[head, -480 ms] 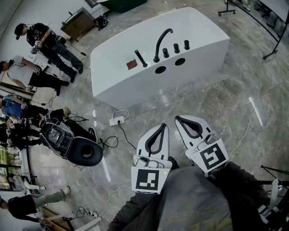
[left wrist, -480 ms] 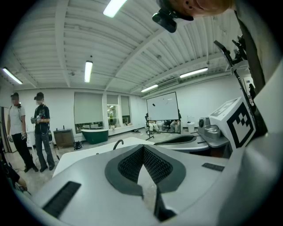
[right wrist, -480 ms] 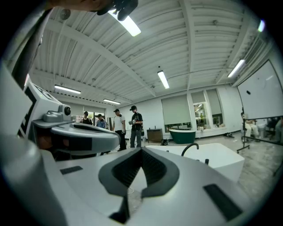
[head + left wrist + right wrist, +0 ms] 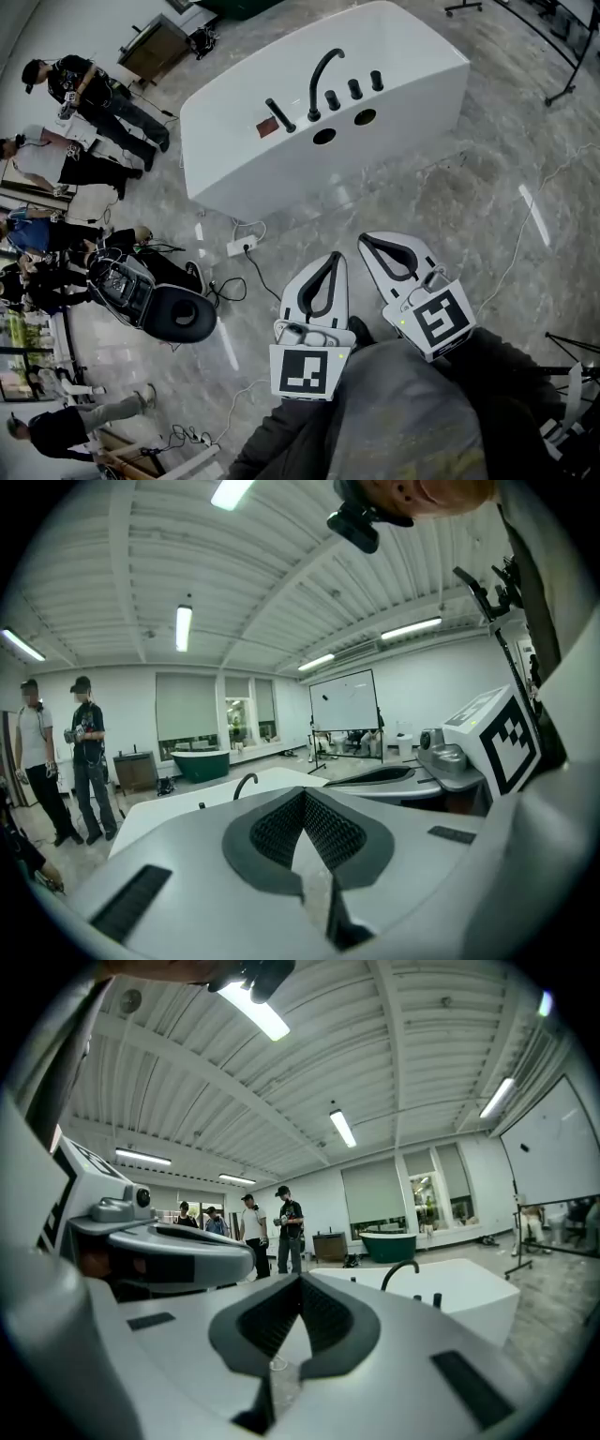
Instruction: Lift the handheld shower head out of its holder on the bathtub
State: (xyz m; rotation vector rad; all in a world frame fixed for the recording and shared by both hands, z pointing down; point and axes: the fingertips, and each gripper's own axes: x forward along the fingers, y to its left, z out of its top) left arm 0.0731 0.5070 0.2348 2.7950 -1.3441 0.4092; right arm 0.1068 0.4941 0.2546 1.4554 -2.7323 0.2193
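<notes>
The slim black handheld shower head (image 4: 279, 114) was seated on the white bathtub's (image 4: 412, 84) deck, beside the curved black spout (image 4: 319, 84). The left gripper (image 4: 335, 258) and right gripper (image 4: 366, 240) were held well short of the bathtub, closed and empty. Left unopened, they could knock the head aside.

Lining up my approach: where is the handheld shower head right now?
In the head view the handheld shower head stands on the bathtub deck, upper centre, just left of the curved spout and beside a reddish patch.

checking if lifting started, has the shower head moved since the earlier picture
No; the shower head keeps the same gap left of the faucet.
</notes>
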